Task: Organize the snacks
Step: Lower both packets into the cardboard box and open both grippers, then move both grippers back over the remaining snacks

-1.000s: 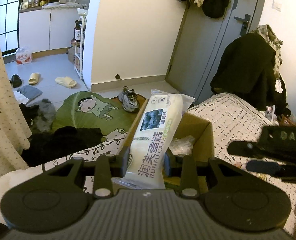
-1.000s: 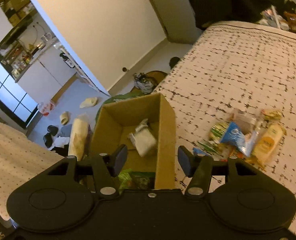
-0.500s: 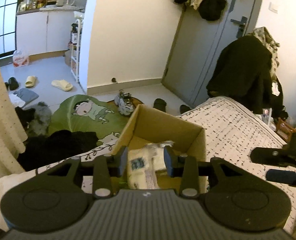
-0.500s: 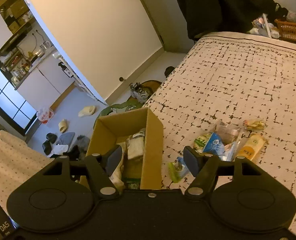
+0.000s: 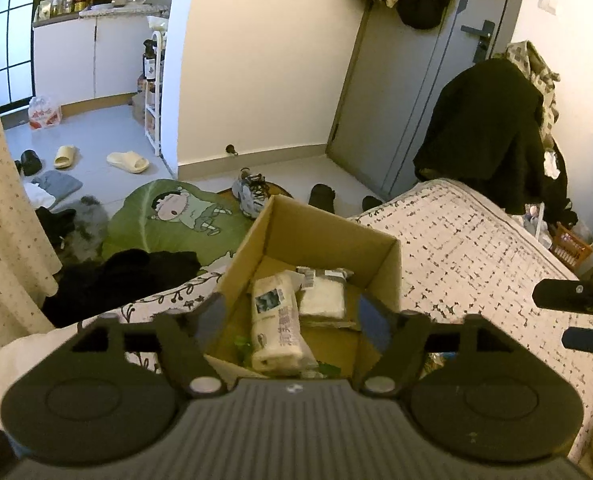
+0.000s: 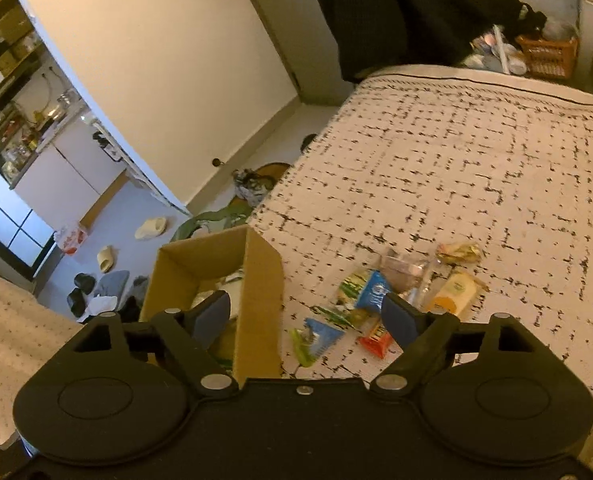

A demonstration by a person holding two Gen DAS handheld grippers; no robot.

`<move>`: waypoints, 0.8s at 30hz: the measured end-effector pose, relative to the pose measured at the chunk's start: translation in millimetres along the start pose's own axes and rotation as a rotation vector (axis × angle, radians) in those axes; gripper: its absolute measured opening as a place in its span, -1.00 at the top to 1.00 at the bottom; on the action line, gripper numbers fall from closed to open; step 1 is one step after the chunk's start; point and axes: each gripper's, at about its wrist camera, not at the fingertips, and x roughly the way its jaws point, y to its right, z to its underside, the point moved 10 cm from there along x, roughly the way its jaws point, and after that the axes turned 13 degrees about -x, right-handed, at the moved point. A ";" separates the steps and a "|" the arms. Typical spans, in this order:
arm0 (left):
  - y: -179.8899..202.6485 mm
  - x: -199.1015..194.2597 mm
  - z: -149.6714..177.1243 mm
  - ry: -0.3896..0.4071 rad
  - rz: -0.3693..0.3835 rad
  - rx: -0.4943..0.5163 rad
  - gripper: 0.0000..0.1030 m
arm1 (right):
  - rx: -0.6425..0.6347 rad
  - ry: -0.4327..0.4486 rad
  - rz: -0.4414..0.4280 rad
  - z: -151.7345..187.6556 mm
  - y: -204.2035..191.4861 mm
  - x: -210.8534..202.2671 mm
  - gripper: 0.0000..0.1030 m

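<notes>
An open cardboard box [image 5: 392, 272] stands on the bed; it also shows in the right wrist view [image 6: 260, 280]. Inside lie a long white cake packet [image 5: 276, 324] and a second white packet [image 5: 322, 298]. My left gripper [image 5: 292, 322] is open and empty, just above the box's near side. My right gripper [image 6: 306, 316] is open and empty, above the box's right wall. Several loose snack packets lie on the bedspread to the right of the box, among them a blue one [image 6: 372, 290], a yellow one [image 6: 454, 294] and a red one [image 6: 376, 338].
The patterned bedspread [image 6: 476, 168] stretches to the right and back. My right gripper's fingers show at the right edge of the left wrist view [image 5: 576, 300]. Clothes, shoes and a green cartoon rug [image 5: 172, 216] lie on the floor beyond the box.
My left gripper has opened and let go of the long white cake packet, which now lies in the box. My right gripper has opened wider and shifted right toward the loose snacks.
</notes>
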 end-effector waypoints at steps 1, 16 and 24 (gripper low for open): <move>1.5 -0.7 1.0 -0.001 -0.003 0.001 -0.53 | -0.001 -0.003 0.007 -0.1 1.6 -0.8 -0.70; 51.9 -20.3 16.7 -0.045 0.097 0.003 -0.59 | 0.068 0.017 0.055 -0.6 54.8 -22.9 -0.74; 79.9 -27.3 32.6 -0.053 0.168 0.015 -0.59 | 0.089 0.010 0.062 11.1 82.1 -28.5 -0.73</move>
